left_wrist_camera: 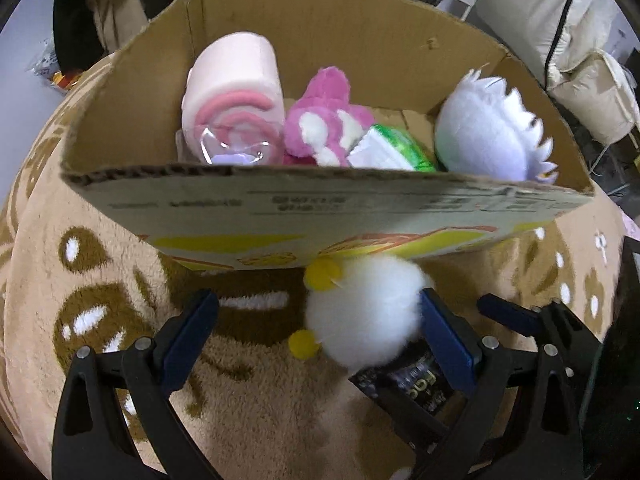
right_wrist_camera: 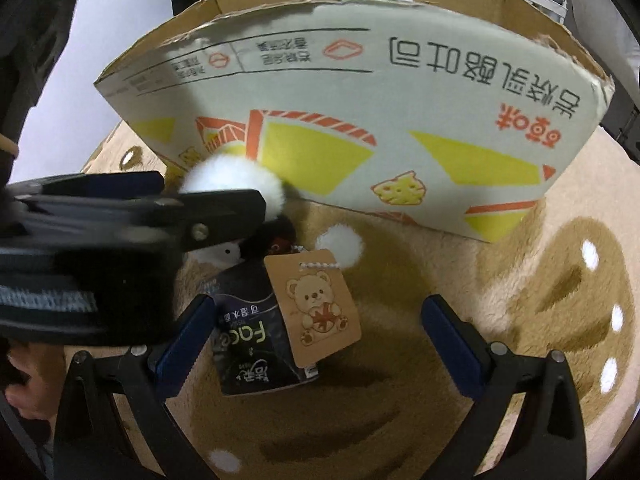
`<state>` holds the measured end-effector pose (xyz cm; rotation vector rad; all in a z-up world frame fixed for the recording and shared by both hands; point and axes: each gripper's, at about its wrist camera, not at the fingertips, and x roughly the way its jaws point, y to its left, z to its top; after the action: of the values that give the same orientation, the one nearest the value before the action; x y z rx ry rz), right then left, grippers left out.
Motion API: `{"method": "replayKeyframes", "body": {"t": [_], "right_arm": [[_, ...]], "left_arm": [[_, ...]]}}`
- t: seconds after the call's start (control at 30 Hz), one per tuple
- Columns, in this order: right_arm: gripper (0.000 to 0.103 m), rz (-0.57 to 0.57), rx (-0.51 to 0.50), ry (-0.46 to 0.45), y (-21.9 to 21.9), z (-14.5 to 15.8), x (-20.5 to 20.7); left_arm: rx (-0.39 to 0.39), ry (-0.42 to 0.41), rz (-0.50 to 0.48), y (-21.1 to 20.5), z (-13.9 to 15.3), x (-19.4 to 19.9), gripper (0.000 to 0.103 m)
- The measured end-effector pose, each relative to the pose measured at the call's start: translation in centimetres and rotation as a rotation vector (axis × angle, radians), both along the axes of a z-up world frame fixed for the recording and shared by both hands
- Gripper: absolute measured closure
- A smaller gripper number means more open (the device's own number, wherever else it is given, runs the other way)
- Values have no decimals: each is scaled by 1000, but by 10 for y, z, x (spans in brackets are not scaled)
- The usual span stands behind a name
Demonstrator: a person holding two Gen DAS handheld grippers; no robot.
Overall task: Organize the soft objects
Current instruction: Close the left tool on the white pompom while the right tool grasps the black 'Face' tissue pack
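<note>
A white fluffy plush (left_wrist_camera: 364, 316) with yellow bits lies on the rug in front of the cardboard box (left_wrist_camera: 320, 208). My left gripper (left_wrist_camera: 320, 300) is open around it, and the plush touches the right-hand finger. Partly under the plush lies a black tissue packet (right_wrist_camera: 248, 340) with a brown bear tag (right_wrist_camera: 320, 304) on top. My right gripper (right_wrist_camera: 320, 304) is open over the packet and tag. In the right wrist view the plush (right_wrist_camera: 228, 178) peeks above the left gripper's fingers (right_wrist_camera: 224, 204). The box holds a pink roll plush (left_wrist_camera: 236, 92), a pink bear (left_wrist_camera: 324, 120), a green packet (left_wrist_camera: 396, 148) and a white spiky plush (left_wrist_camera: 488, 132).
The beige and brown rug (left_wrist_camera: 260, 420) covers the floor around the box. The box's printed front wall (right_wrist_camera: 360, 112) rises right behind the plush. One blue finger of my right gripper (left_wrist_camera: 506, 314) shows at the right. Furniture and bags stand behind the box.
</note>
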<state>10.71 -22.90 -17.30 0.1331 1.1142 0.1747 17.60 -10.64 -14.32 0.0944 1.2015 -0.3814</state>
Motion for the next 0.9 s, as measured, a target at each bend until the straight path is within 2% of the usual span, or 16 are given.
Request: {"method": "replayKeyframes", "body": {"t": [0.13, 0.4, 0.53, 0.6, 0.7, 0.9], "right_arm": [[0, -7, -1, 7, 1, 1, -1], [1, -36, 7, 42, -10, 2, -10], [12, -45, 8, 55, -17, 5, -21], [24, -51, 16, 59, -21, 6, -24], [36, -58, 41, 68, -25, 7, -25], [38, -69, 56, 69, -32, 8, -32]], "left_arm": [[0, 13, 6, -4, -6, 1, 7], [-95, 77, 4, -1, -10, 0, 39], [-113, 82, -36, -6, -12, -7, 55], [-107, 76, -60, -12, -14, -11, 67], [-82, 60, -85, -20, -13, -18, 69], [-61, 30, -68, -23, -8, -27, 70]]}}
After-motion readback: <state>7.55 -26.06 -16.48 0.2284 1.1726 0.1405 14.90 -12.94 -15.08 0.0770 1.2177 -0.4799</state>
